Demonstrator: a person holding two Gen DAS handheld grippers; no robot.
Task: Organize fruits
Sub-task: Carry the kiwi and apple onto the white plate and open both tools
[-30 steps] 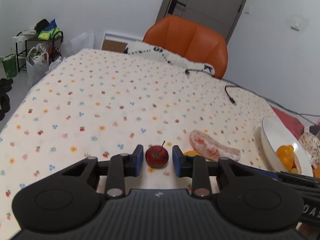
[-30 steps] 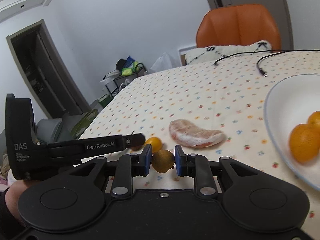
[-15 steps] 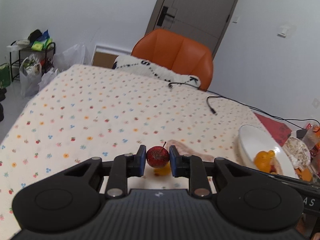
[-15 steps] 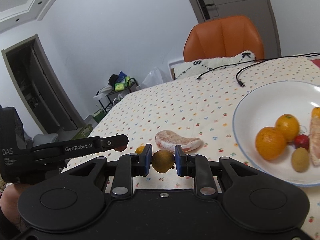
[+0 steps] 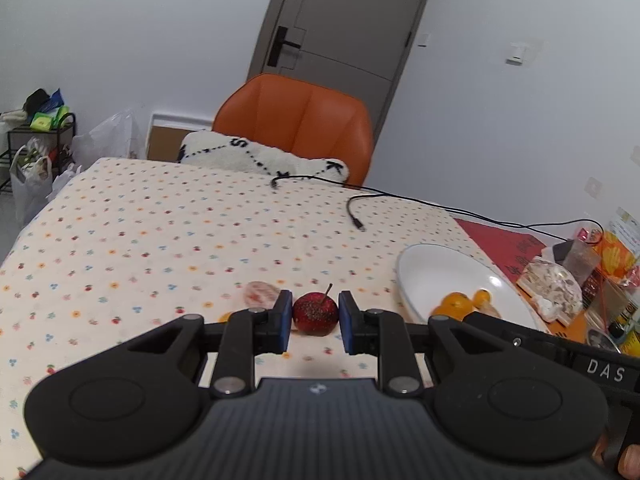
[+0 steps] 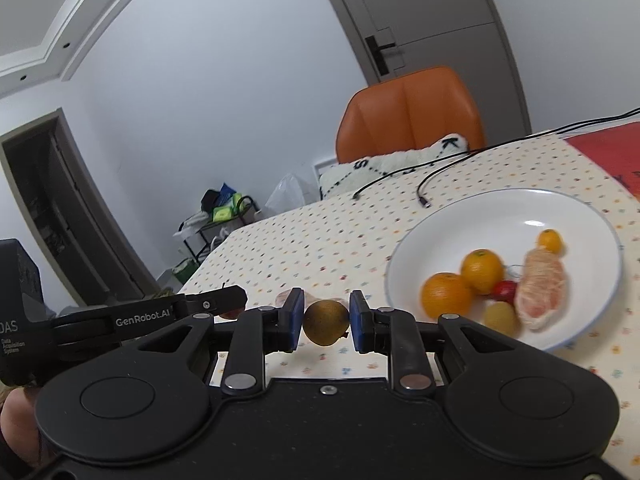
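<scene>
The red fruit (image 5: 315, 313) sits right between the blue pads (image 5: 285, 320) of the left gripper (image 5: 314, 321). Its little stem points up, toward 12 o'clock. The pads are squeezed onto its two sides, so the left gripper is grasping the red fruit up off the table (image 5: 160, 232).

The brown fruit (image 6: 325, 322) is held the same way in the right gripper (image 6: 326, 323). Its blue pads (image 6: 295, 320) press on it from 9 and 3 o'clock. It is a bit egg-shaped, and its long way runs across, from pad to pad.

The plate (image 6: 440, 224) is where the fruit should go, I think. From the right gripper, the plate lies at about 2 o'clock and close by. From the left gripper, the plate (image 5: 436, 268) lies at about 3 o'clock, a little farther, with the right gripper's black body in between. So the right gripper looks nearer, and it may be best for it to go first.

On the plate there are already two oranges (image 6: 446, 295), a small orange fruit (image 6: 550, 241), a peeled pink piece (image 6: 542, 288), a small red fruit (image 6: 503, 289) and a yellow-green one (image 6: 500, 317). The free spot is at the back of the plate, near 11 o'clock.

Another pink piece (image 5: 260, 292) still lies on the table, at 10 o'clock from the red fruit, with a bit of something orange (image 5: 226, 316) near it.
</scene>
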